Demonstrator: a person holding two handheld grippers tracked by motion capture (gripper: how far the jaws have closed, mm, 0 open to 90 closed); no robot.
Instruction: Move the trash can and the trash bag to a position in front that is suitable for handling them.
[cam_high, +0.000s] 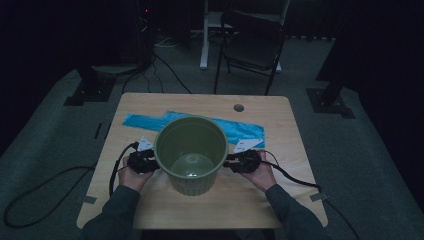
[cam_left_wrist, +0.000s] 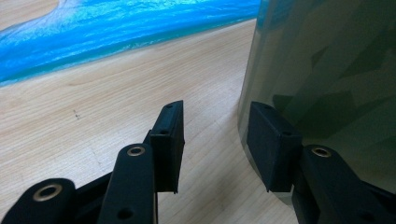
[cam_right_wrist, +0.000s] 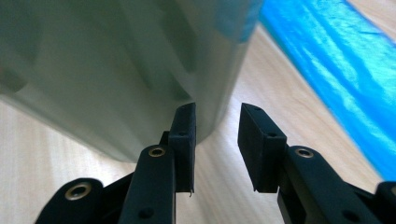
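Both grippers, left (cam_high: 150, 161) and right (cam_high: 235, 162), spread-jawed, flank the empty green bucket (cam_high: 191, 150).

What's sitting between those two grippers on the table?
The green bin stands between the left gripper and right gripper, as the high view shows.

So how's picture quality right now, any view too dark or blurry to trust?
High view: dim overall, room behind nearly black, yet the green bin and blue bag read clearly. Left gripper view: bright; the bin wall carries faint reflections and is soft up close. Right gripper view: bright, the bin wall is blurred, the jaws sharp.
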